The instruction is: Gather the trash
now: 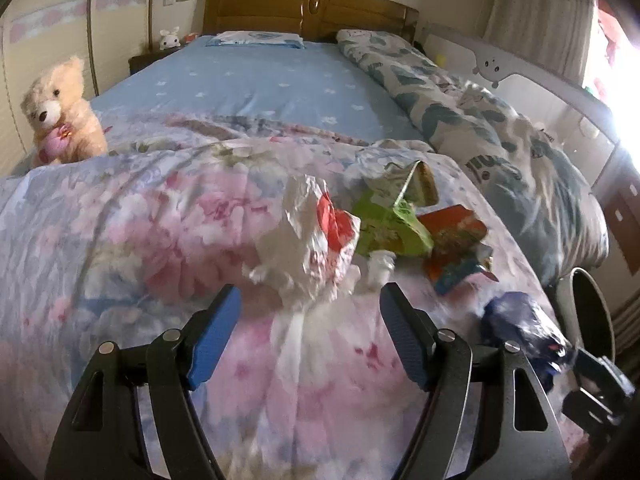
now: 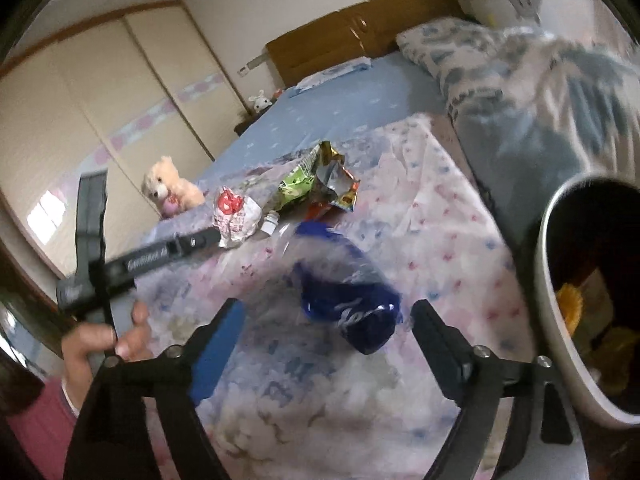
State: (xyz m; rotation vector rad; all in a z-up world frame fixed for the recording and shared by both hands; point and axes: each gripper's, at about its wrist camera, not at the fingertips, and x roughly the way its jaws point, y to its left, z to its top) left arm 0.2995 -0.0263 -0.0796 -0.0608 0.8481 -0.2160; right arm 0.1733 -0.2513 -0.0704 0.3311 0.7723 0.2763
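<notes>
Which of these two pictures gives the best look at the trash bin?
The right wrist view. There the trash bin opens toward the camera at the right edge, so you see its pale rim, dark inside and some yellow trash already in it. The left wrist view catches only a narrow slice of its rim beside the bed, nothing inside.

Floral quilt lies open left of the piled wrappers.
</notes>
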